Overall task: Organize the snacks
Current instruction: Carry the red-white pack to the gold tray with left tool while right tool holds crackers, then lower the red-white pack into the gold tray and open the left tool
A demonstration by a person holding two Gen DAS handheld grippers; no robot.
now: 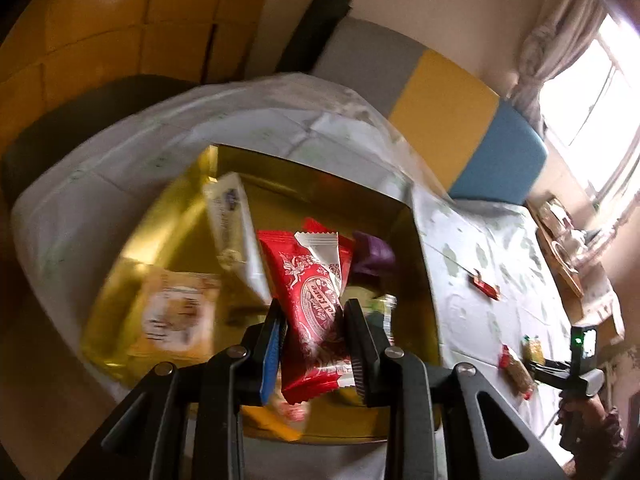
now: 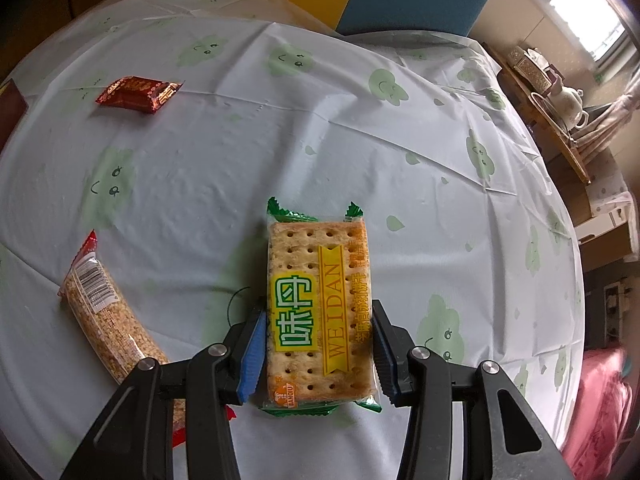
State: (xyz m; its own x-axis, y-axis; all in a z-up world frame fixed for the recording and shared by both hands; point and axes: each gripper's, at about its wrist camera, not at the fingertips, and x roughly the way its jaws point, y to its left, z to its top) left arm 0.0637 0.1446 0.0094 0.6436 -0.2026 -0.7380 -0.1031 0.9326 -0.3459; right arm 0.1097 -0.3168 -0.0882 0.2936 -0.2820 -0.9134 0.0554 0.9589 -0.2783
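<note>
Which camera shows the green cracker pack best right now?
The right wrist view: the cracker pack fills the centre between the right gripper pads, label readable. The left wrist view shows it only small, far right on the tablecloth.

A white tablecloth [image 2: 320, 140] with green smiley blobs covers the table. Beyond its far edge stand grey, yellow and blue cushions [image 1: 448, 120]. Far right, a teapot [image 2: 570, 104] sits near the bright window [image 2: 588, 8].

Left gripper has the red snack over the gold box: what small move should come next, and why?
Probably open the left gripper and let the red snack packet drop. It is pinched between the pads, right above the gold box where other snacks already lie, so releasing it there should put it with them.
</note>
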